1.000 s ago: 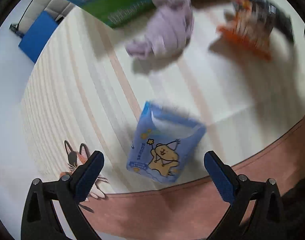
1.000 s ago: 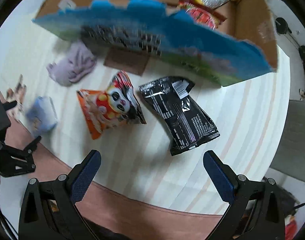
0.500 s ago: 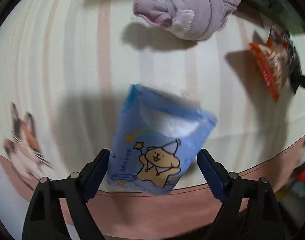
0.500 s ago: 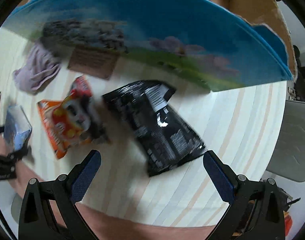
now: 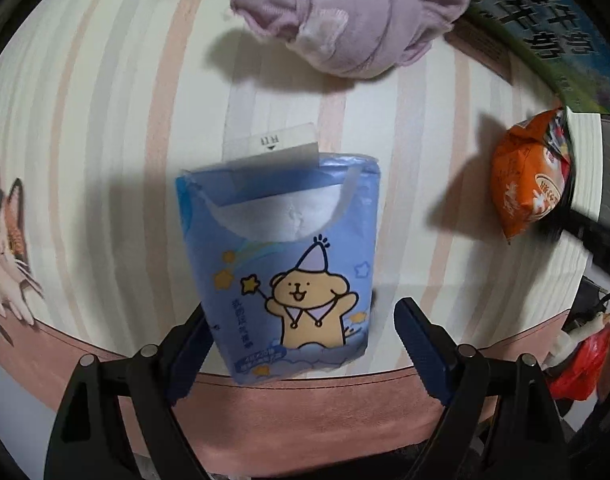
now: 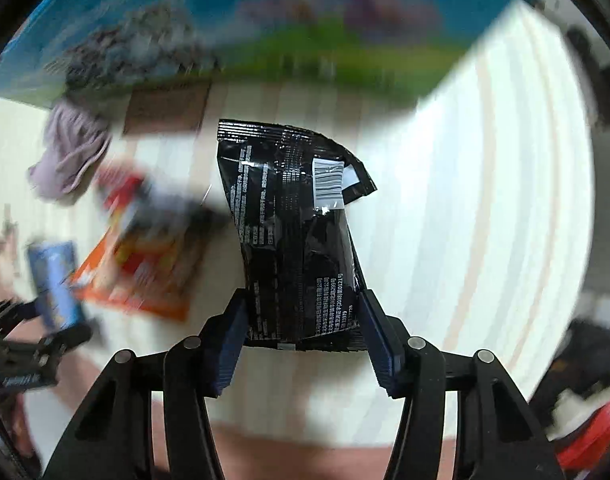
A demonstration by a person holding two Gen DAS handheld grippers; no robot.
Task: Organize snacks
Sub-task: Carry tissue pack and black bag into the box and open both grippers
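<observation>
A blue tissue pack (image 5: pixel 281 264) with a cartoon bear stands between the fingers of my left gripper (image 5: pixel 301 316), which is shut on its lower sides. In the right wrist view the same pack (image 6: pixel 55 284) shows at the far left, held on edge. A black snack bag (image 6: pixel 293 220) lies lengthwise on the striped table. My right gripper (image 6: pixel 302 296) points down at it, its jaws closing, with both blue pads pressed on the bag's near end. An orange snack bag (image 5: pixel 525 184) lies to the right of the pack, blurred beside the black bag (image 6: pixel 145 264).
A crumpled purple cloth (image 5: pixel 357 28) lies beyond the tissue pack. A cardboard box with a blue and green printed flap (image 6: pixel 265 20) fills the far side. The table's pink border (image 5: pixel 305 400) runs close under both grippers. A cat print (image 5: pixel 5 248) marks the left of the cloth.
My left gripper rolled and narrowed onto the tissue pack. My right gripper sank toward the black bag, and its wide jaws came in against the bag's sides.
</observation>
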